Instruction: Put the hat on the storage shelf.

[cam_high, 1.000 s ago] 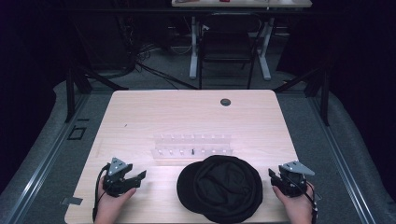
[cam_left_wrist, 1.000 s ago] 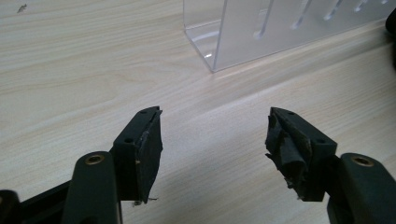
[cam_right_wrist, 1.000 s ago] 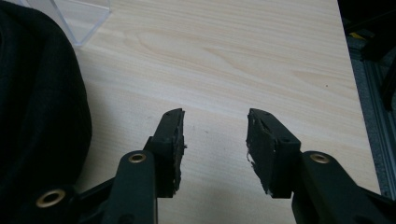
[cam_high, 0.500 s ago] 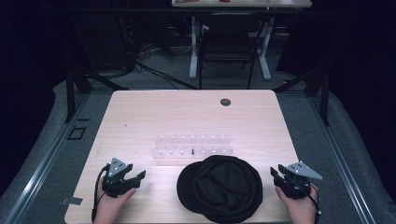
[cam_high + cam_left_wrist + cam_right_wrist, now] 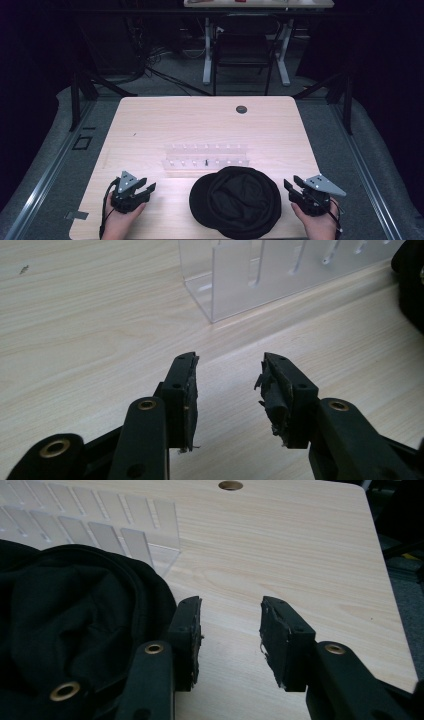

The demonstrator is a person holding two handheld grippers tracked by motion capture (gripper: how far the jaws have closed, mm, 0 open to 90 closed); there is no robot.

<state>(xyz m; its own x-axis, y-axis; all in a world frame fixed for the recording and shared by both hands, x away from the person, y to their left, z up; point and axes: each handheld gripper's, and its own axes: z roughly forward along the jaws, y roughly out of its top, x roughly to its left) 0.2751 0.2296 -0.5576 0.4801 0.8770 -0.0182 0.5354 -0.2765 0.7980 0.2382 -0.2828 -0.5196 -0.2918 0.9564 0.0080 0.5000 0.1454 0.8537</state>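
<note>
Evenly lit from above on the pale wooden table point(image 5: 150, 125); surroundings sunk in near-black. Soft, low-resolution high view, dim and faintly bluish. Sharper in both gripper views, with faint short shadows under the jaws, mild glare on the clear acrylic rack point(image 5: 280, 275), no detail in the black cap point(image 5: 65, 615).

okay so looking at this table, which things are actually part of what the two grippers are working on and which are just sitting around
Likely part of the job:
black cap, lying between the grippers
left gripper, jaws apart, nothing between them
right gripper, jaws apart, beside the cap's edge
clear plastic rack, just behind the cap, possibly

Just lying about:
chair and second desk beyond the table
cables on the floor
</note>
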